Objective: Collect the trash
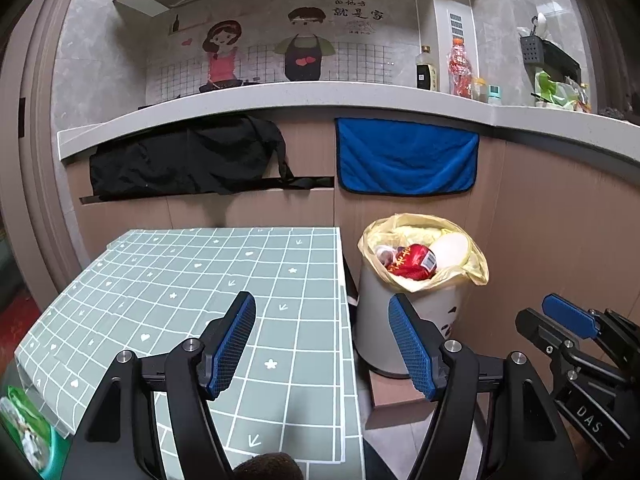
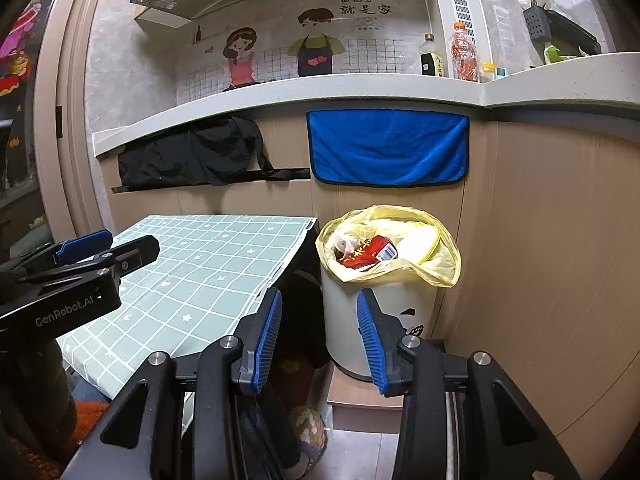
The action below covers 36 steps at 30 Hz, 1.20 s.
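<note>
From the left wrist, our left gripper (image 1: 322, 346) gapes wide and empty; the trash bin (image 1: 416, 320) stands at one o'clock beside the checked table (image 1: 200, 280).

From the right wrist, our right gripper (image 2: 319, 342) stands open, empty. We judge the yellow bag liner (image 2: 436, 268) thin, soft and tearable, best pinched at its folded rim.

Left tongs (image 1: 322, 344) wide apart over desk (image 1: 180, 280) edge, empty; right tongs (image 2: 319, 342) beside it, parted, empty.
</note>
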Motion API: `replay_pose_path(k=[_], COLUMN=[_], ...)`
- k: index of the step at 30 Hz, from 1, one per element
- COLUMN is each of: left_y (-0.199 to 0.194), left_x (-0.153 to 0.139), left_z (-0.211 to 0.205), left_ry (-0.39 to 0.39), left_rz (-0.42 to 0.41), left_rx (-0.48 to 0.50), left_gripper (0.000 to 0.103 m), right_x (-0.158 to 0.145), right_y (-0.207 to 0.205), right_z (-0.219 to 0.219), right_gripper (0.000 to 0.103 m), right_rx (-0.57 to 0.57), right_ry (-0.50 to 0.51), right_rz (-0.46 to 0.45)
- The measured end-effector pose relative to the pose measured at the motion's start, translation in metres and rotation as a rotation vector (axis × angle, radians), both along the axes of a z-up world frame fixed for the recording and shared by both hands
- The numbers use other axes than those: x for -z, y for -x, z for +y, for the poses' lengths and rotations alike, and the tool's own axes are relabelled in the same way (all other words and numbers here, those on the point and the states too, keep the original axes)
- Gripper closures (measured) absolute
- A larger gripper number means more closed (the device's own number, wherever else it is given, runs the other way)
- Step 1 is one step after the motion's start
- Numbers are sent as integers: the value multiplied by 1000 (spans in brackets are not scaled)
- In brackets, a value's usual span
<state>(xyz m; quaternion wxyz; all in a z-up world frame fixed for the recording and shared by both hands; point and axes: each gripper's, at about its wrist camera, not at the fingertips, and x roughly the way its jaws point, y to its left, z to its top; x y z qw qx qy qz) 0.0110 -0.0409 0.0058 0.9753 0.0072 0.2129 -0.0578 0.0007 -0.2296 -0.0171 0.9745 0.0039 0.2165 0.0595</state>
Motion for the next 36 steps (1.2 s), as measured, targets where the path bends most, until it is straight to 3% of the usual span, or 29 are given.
replay_pose_path(k=[36], left_y=[5], left_x=[-3], left_z=[-4], left_ry=[4], left_rz=[-20], left_rx=[3], left_gripper=[33], right_x=[-8], right_y=[1], right_z=[-3], right_gripper=[65], right_rx=[0], right_ry=[-3], right_rz=[-18])
